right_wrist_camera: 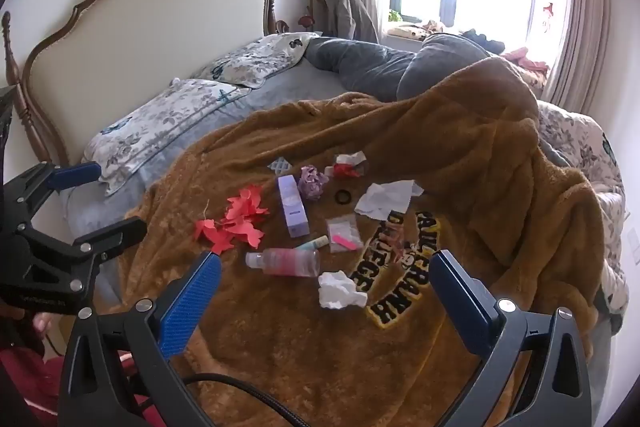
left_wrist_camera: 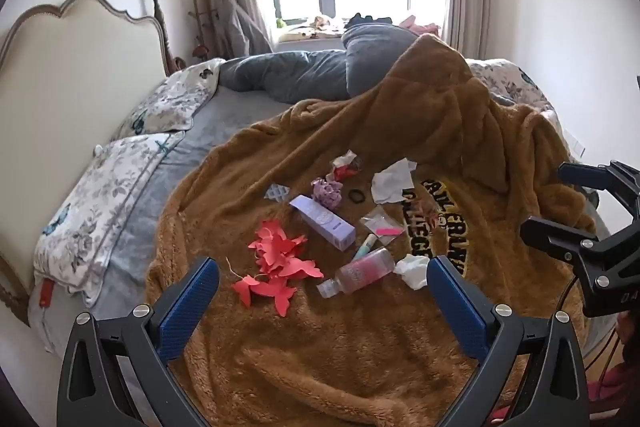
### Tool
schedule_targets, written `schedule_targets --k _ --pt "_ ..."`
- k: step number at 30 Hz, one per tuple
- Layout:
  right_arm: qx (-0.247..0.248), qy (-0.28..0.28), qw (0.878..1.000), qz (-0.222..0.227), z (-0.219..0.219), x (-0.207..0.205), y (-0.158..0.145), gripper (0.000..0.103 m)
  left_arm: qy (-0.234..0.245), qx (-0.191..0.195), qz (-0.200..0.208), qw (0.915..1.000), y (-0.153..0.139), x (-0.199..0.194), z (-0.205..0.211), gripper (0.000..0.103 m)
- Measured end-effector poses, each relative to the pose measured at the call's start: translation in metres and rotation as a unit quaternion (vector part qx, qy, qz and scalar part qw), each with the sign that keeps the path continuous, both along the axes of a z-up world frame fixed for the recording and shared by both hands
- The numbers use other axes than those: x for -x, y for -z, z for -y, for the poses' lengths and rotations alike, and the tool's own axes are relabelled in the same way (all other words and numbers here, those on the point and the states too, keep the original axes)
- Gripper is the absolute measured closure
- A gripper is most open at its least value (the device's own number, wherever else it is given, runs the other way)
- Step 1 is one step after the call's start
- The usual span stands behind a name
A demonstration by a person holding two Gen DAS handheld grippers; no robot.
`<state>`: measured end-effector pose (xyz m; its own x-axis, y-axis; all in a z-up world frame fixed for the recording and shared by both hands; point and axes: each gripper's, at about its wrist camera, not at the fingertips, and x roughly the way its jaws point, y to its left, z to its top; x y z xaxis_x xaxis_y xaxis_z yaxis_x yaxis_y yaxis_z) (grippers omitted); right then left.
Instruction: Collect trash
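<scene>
On bed, over brown fluffy blanket: crumpled white tissue beside clear pink plastic bottle, red paper butterflies further left. Left tool spread wide, holding nothing. Right tool spread wide, holding nothing, above tissue.

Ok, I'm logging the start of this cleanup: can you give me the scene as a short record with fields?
surface: brown fleece blanket on a bed
nearest trash: crumpled white tissue
other trash: flat white tissue, red-and-white wrapper
non-trash nearby: pink bottle, purple box
left gripper: jaws open, empty
right gripper: jaws open, empty
</scene>
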<state>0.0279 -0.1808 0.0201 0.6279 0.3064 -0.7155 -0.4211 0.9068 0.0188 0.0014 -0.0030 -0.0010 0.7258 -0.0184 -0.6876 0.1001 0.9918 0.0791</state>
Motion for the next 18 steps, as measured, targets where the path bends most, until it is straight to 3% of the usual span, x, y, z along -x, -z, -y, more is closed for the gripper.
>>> schedule_targets --k 4,18 --pt "0.002 0.0 1.0 0.005 -0.001 0.0 -0.001 0.0 -0.01 0.019 0.016 0.9996 -0.003 0.006 -0.008 0.0" --pt "0.004 -0.002 1.0 0.001 -0.009 0.003 0.0 0.0 -0.013 0.028 0.013 0.9994 0.002 0.0 -0.012 0.0"
